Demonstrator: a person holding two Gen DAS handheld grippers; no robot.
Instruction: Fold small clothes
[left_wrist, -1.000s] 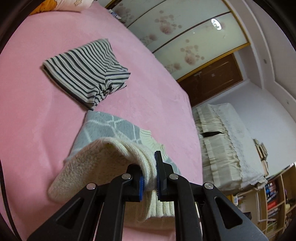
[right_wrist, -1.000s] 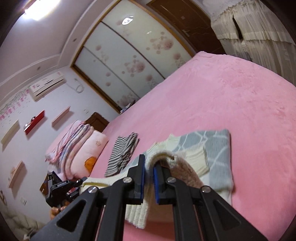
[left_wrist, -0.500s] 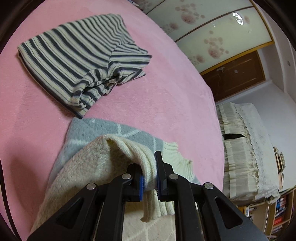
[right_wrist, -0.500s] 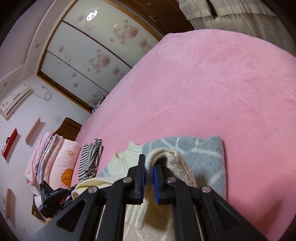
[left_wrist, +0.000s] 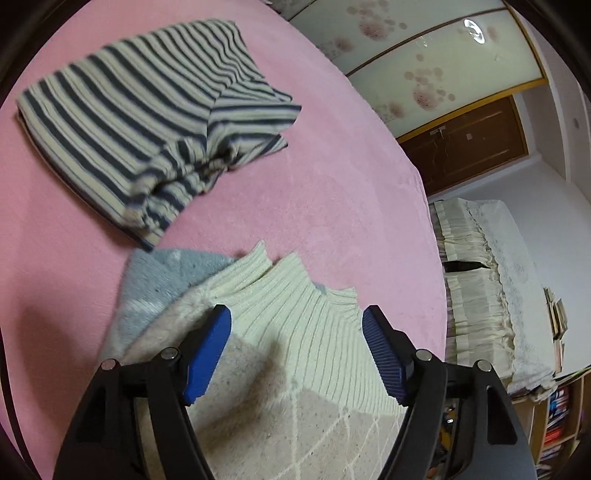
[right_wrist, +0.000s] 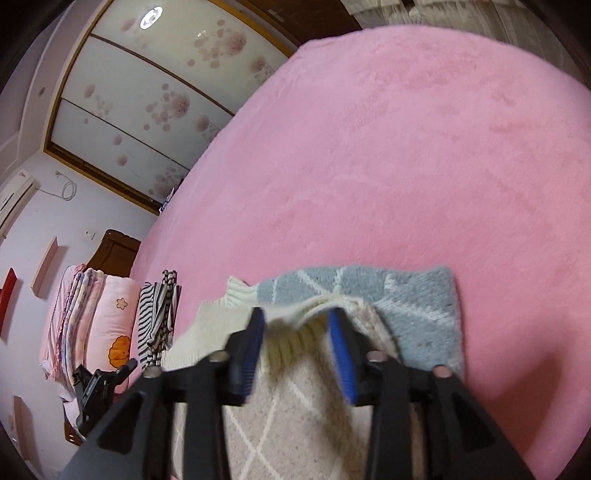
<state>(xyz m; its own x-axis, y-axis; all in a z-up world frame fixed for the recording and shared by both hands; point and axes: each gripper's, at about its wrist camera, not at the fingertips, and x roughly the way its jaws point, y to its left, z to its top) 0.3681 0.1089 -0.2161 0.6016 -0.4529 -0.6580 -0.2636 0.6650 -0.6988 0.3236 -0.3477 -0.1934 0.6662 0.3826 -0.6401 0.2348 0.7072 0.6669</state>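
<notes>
A small knit sweater (left_wrist: 295, 332), cream ribbed with grey and beige diamond panels, lies folded over on the pink bed (left_wrist: 332, 206). My left gripper (left_wrist: 295, 332) is open just above its cream ribbed hem, holding nothing. In the right wrist view the same sweater (right_wrist: 417, 314) lies under my right gripper (right_wrist: 297, 325), which is open with the cream edge lying loose between the blue pads. A folded striped garment (left_wrist: 147, 110) lies beyond the sweater, and shows small in the right wrist view (right_wrist: 159, 314).
Pillows and folded quilts (right_wrist: 92, 317) lie at the head of the bed. A wardrobe with floral sliding doors (left_wrist: 424, 62), a wooden door (left_wrist: 469, 144) and a covered piece of furniture (left_wrist: 487, 295) stand beyond the bed's edge. A bookshelf (left_wrist: 557, 424) is at far right.
Both grippers carried the sweater's edge forward and down onto its far half, then opened and let it go. The sweater now lies folded on the bed.
</notes>
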